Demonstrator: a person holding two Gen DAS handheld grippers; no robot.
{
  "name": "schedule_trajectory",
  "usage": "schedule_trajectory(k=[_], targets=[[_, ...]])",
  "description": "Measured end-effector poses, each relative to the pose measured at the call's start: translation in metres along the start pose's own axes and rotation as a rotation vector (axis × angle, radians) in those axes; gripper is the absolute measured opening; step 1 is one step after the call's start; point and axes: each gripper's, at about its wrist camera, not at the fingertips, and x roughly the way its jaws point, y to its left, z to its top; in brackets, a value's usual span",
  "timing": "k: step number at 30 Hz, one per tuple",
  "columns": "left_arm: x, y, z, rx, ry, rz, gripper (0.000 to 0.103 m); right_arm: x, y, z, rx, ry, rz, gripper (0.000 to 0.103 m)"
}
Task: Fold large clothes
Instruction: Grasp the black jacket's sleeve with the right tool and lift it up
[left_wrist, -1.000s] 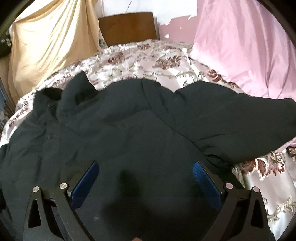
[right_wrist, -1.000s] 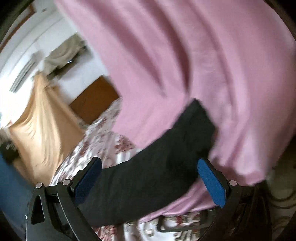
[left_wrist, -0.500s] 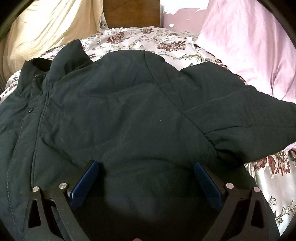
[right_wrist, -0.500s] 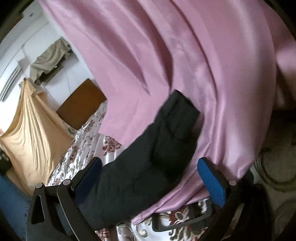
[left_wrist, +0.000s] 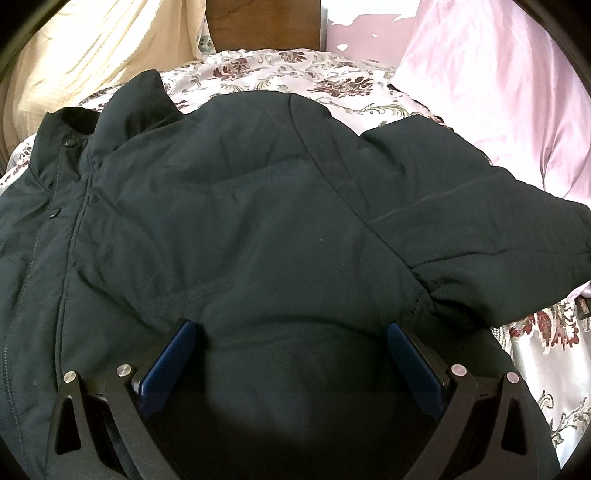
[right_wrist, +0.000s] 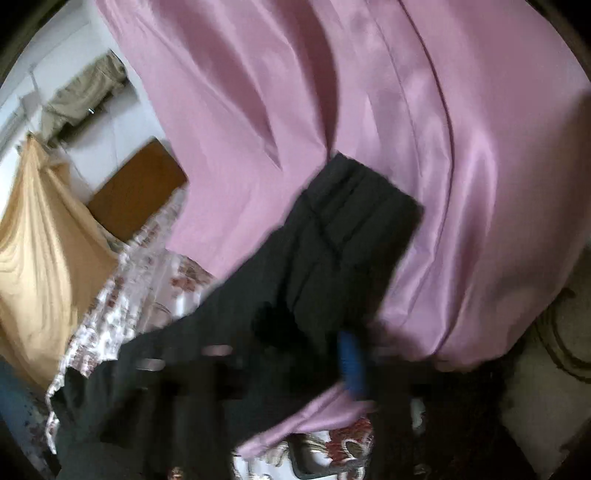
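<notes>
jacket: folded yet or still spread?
Spread. The jacket lies flat on the bedspread, its sleeve stretched out sideways onto the pink quilt.

jacket (left_wrist: 258, 229) on bedspread (left_wrist: 295, 74) | sleeve (right_wrist: 351, 236) on quilt (right_wrist: 443, 147)

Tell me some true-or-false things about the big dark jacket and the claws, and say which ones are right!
1. The dark jacket lies spread on a flowery bedspread. True.
2. The left claw is squeezing a pink pillow. False: its blue pads stand wide apart over the jacket's body, pinching nothing.
3. The jacket's sleeve reaches out onto the pink bedding. True.
4. The right claw is far away from the jacket. False: it is right at the sleeve, its jaws closing with dark sleeve cloth between them, though the picture is blurry.
5. The jacket is already folded into a neat square. False: it is still laid out with its collar showing.
</notes>
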Motion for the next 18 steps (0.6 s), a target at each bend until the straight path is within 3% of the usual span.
schedule_trajectory(k=[4, 7, 9, 12, 18], targets=[[0.006, -0.001, 0.002, 0.010, 0.008, 0.015, 0.103, -0.010, 0.000, -0.008, -0.027, -0.051, 0.035, 0.008], [0.005, 0.000, 0.002, 0.004, 0.000, 0.004, 0.103, -0.034, -0.001, -0.011, -0.065, -0.110, 0.071, 0.007], [-0.001, 0.007, 0.002, -0.016, -0.008, -0.044, 0.103, -0.053, 0.000, -0.013, -0.098, -0.150, 0.090, 0.006], [-0.017, 0.025, 0.004, -0.076, -0.006, -0.138, 0.103, -0.077, 0.027, -0.009, -0.187, -0.171, 0.086, 0.006], [-0.069, 0.085, 0.000, -0.174, -0.005, -0.149, 0.103, -0.128, 0.111, -0.004, -0.343, -0.202, 0.179, 0.006]])
